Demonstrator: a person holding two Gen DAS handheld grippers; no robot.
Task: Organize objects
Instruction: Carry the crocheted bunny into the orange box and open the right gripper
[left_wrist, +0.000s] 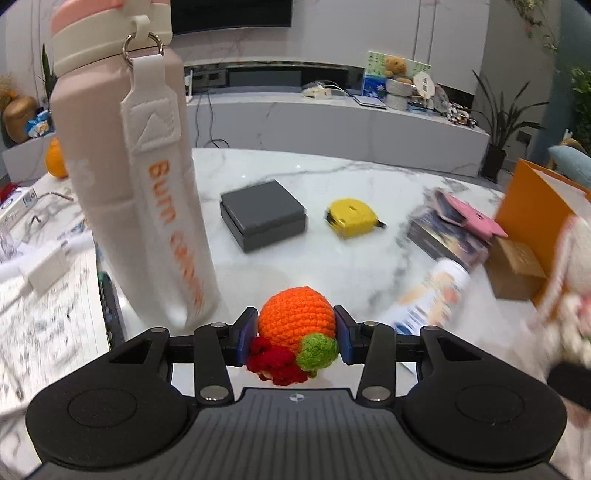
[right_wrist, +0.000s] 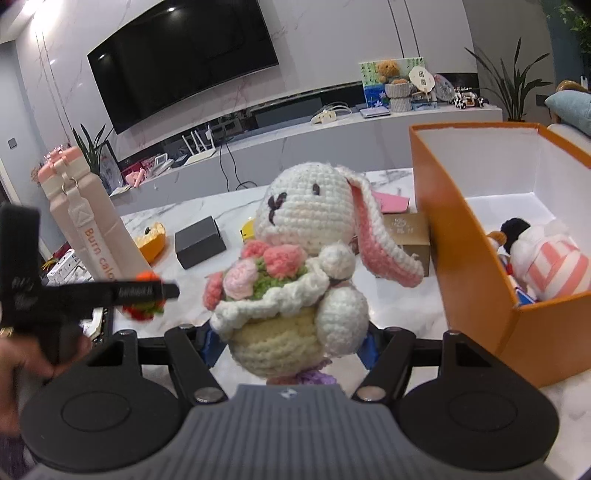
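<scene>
- Crochet orange (left_wrist: 295, 320): pinched in left tool (left_wrist: 296, 334), raised off marble counter (left_wrist: 332, 173), beside pink bottle (left_wrist: 129, 177).
- Crochet rabbit (right_wrist: 306, 266): clamped in right tool (right_wrist: 291, 349), near orange box (right_wrist: 458, 236).
- Box: open, plush toy (right_wrist: 546, 266) already inside.
- Advice: carry over rim, lower fully, release beside plush, keep rabbit's ear clear of wall.

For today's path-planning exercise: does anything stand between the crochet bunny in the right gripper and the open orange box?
Nothing visible does. The crochet bunny is clamped in the right gripper, and the orange box stands just to its right, open on top, with bare marble table between them.
</scene>
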